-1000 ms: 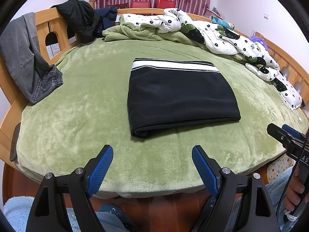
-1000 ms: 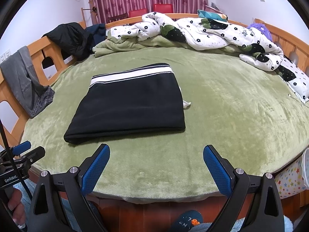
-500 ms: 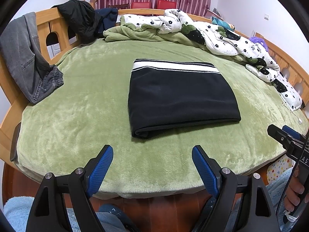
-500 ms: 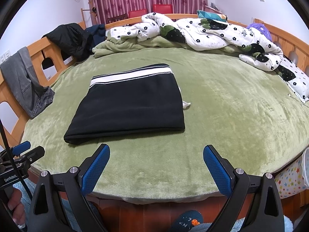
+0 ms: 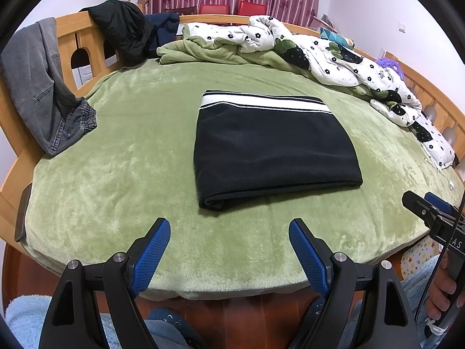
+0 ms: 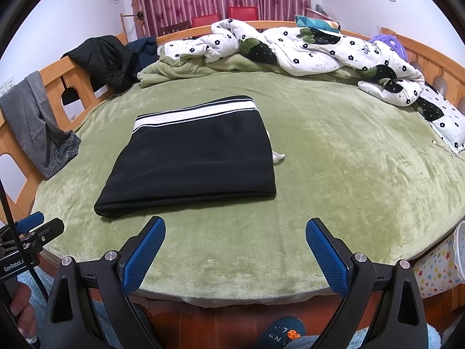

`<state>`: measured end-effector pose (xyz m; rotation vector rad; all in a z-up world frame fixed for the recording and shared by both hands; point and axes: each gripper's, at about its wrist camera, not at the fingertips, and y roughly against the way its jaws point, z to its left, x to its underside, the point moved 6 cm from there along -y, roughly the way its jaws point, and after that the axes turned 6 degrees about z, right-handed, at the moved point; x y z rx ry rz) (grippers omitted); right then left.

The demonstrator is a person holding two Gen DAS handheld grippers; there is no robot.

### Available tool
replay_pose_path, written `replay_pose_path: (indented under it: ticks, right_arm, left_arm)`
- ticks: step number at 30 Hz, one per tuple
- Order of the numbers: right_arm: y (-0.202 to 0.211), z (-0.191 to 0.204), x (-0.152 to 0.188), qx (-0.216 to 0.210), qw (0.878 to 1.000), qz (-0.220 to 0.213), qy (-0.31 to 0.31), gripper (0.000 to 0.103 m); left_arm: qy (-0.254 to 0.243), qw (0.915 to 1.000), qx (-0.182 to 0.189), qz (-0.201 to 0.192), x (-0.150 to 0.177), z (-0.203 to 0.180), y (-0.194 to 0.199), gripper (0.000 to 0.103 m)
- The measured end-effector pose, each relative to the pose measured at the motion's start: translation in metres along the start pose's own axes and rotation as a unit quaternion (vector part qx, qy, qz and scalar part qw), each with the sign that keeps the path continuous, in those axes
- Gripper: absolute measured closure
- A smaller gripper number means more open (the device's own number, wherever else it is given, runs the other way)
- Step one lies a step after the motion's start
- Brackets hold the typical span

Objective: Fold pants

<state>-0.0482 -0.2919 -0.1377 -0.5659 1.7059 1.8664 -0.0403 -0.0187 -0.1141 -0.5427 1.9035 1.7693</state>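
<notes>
Black pants (image 5: 273, 148) lie folded into a flat rectangle on the green blanket (image 5: 139, 151), with the white-striped waistband at the far edge. They also show in the right wrist view (image 6: 191, 157), where a bit of white cord sticks out at their right side. My left gripper (image 5: 229, 232) is open and empty above the bed's near edge, short of the pants. My right gripper (image 6: 235, 231) is open and empty at the same near edge, to the right of the left one.
Grey jeans (image 5: 43, 99) hang over the wooden bed frame (image 5: 66, 43) at left. A black jacket (image 5: 122, 32) drapes the frame farther back. A floral duvet (image 5: 334, 61) is bunched along the far and right sides. A star-patterned cloth (image 6: 436, 264) hangs below the bed's right edge.
Both grippers have drawn back and down very slightly from the bed. The pants have not moved.
</notes>
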Motion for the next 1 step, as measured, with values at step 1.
replay_pose_path:
  ticks: [1]
  right_arm:
    - [0.0005, 0.0009, -0.0003, 0.001, 1.0, 0.0, -0.001, 0.007]
  left_arm:
    - [0.0, 1.0, 0.002, -0.002, 0.0003, -0.0034, 0.0012, 0.02]
